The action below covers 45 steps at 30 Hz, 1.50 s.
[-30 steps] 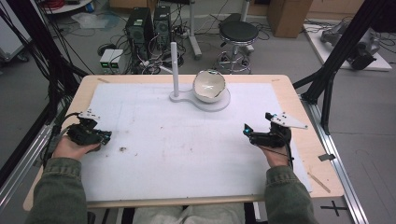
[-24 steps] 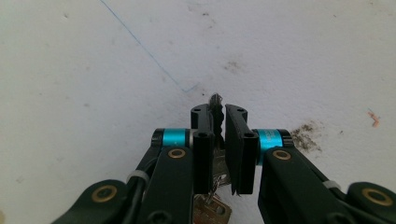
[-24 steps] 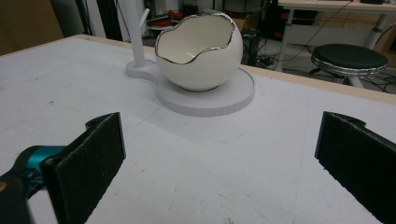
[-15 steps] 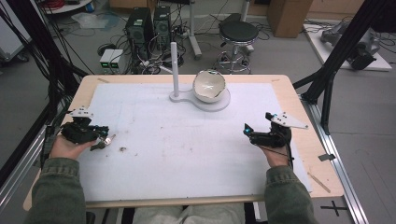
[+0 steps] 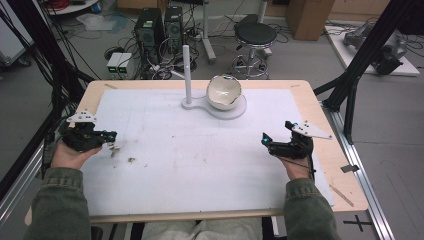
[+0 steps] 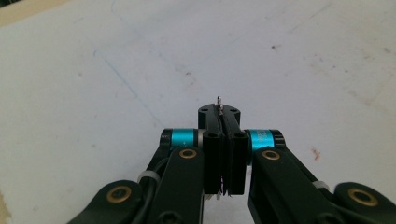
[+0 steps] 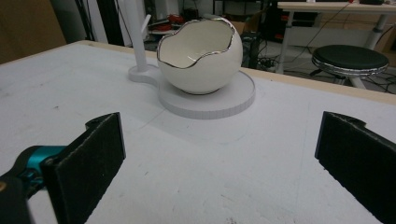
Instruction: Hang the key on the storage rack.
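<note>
My left gripper point(image 5: 111, 135) is at the left edge of the white mat point(image 5: 200, 165), held just above it. Its jaws have just been closing and now stand pressed together point(image 6: 219, 112) on a tiny metal piece point(image 6: 219, 100) that pokes out at the tips. In the high view a thin bit point(image 5: 114, 148) hangs under the tips. My right gripper point(image 5: 276, 132) rests open at the mat's right side. Its black pads point(image 7: 105, 140) stand wide apart with nothing between them, facing the egg-shaped white bowl point(image 7: 200, 53).
The silver-rimmed bowl point(image 5: 224, 92) sits on a white round base point(image 5: 239, 111) with an upright post point(image 5: 186, 65) at the table's far middle. Small dark specks point(image 5: 131, 160) lie on the mat near the left gripper. Black frame bars flank both table sides.
The left hand has lifted slightly and drifted left with the small piece in its jaws. The right hand has kept still.
</note>
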Each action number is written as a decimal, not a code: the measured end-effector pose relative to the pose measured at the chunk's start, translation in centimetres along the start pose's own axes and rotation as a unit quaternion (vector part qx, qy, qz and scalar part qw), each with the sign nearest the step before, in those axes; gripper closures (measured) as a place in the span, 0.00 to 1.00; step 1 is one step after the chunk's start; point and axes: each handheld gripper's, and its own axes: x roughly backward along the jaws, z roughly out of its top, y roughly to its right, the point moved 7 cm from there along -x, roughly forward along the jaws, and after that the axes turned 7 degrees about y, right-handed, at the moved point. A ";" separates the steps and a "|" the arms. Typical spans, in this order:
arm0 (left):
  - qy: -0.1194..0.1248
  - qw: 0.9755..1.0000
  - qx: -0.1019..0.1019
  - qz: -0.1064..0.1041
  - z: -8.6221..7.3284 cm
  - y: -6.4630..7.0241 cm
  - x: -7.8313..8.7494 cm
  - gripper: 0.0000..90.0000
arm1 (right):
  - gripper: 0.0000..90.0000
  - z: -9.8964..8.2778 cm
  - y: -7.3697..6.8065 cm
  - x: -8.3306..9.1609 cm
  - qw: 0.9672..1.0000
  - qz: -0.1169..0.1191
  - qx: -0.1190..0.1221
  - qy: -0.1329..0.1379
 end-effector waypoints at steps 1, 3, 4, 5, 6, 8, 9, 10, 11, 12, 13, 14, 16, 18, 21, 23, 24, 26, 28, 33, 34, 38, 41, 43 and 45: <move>-0.001 1.000 -0.004 -0.001 0.3 0.2 0.0 0.98 | 0.01 0.0 0.0 0.0 1.000 -0.001 -0.001 0.001; -0.002 1.000 -0.008 -0.002 0.8 0.3 -0.1 0.98 | 0.01 0.1 0.1 0.1 1.000 -0.002 -0.002 0.003; -0.003 1.000 -0.011 -0.002 1.1 0.3 0.0 0.98 | 0.01 0.1 0.1 0.1 1.000 -0.002 -0.003 0.003; -0.004 1.000 -0.013 -0.001 1.4 0.3 0.0 0.98 | 0.01 0.1 0.1 0.1 1.000 -0.002 -0.003 0.003; -0.003 1.000 -0.013 -0.001 1.8 0.3 0.1 0.98 | 0.01 0.1 0.1 0.1 1.000 -0.002 -0.003 0.005; -0.004 1.000 -0.015 0.000 2.5 0.2 0.3 0.98 | 0.01 0.1 0.2 0.1 1.000 -0.002 -0.004 0.005; -0.005 1.000 -0.020 0.001 2.9 0.2 0.4 0.98 | 0.01 0.1 0.2 0.1 1.000 0.000 -0.006 0.005; -0.004 1.000 -0.021 0.001 3.2 0.2 0.5 0.98 | 0.01 0.1 0.2 0.1 1.000 -0.001 -0.007 0.005; -0.002 1.000 -0.022 0.000 3.6 0.2 0.6 0.98 | 0.01 0.1 0.2 0.1 1.000 -0.001 -0.007 0.005; -0.001 1.000 -0.024 0.001 4.0 0.3 0.7 0.98 | 0.01 0.1 0.2 0.1 1.000 0.000 -0.007 0.006; 0.003 1.000 -0.028 0.001 4.4 0.4 0.9 0.98 | 0.01 0.1 0.2 0.1 1.000 0.000 -0.007 0.006; 0.018 0.999 -0.034 0.010 5.4 0.3 1.2 0.98 | 0.01 0.1 0.2 0.1 1.000 0.001 -0.006 0.006; 0.025 0.999 -0.032 0.011 5.9 0.3 1.3 0.98 | 0.01 0.1 0.2 0.1 1.000 0.001 -0.006 0.006; 0.031 0.999 -0.033 0.008 6.7 0.2 1.5 0.98 | 0.01 0.2 0.1 0.1 1.000 0.001 -0.006 0.007; 0.028 0.999 -0.040 0.008 7.6 0.2 1.6 0.98 | 0.01 0.2 0.1 0.2 1.000 0.001 -0.005 0.007; 0.017 0.998 -0.054 0.008 8.2 0.2 1.5 0.98 | 0.01 0.2 0.1 0.1 1.000 0.002 -0.006 0.007; 0.011 0.998 -0.066 0.011 8.4 0.1 1.5 0.98 | 0.01 0.2 0.1 0.1 1.000 0.002 -0.006 0.007; 0.005 0.997 -0.072 0.012 9.0 0.1 1.4 0.98 | 0.01 0.1 0.1 0.1 1.000 0.002 -0.006 0.006; 0.003 0.997 -0.077 0.013 9.6 0.1 1.3 0.98 | 0.01 0.1 0.0 0.1 1.000 0.002 -0.008 0.005; 0.000 0.996 -0.085 0.016 10.8 0.2 1.1 0.98 | 0.01 0.2 0.1 0.1 1.000 0.002 -0.005 0.007; -0.002 0.996 -0.086 0.016 10.9 0.2 1.1 0.98 | 0.01 0.2 0.1 0.1 1.000 0.002 -0.005 0.007; -0.005 0.996 -0.089 0.015 11.5 0.3 0.9 0.98 | 0.01 0.2 0.1 0.2 1.000 0.002 -0.008 0.007; -0.002 0.997 -0.082 0.015 11.9 0.2 0.9 0.98 | 0.01 0.2 0.1 0.2 1.000 0.003 -0.009 0.007; -0.002 0.997 -0.079 0.015 12.3 0.1 0.9 0.98 | 0.01 0.2 0.1 0.2 1.000 0.003 -0.008 0.007; 0.000 0.997 -0.076 0.014 12.7 0.1 0.9 0.98 | 0.01 0.1 0.0 0.1 1.000 0.003 -0.008 0.007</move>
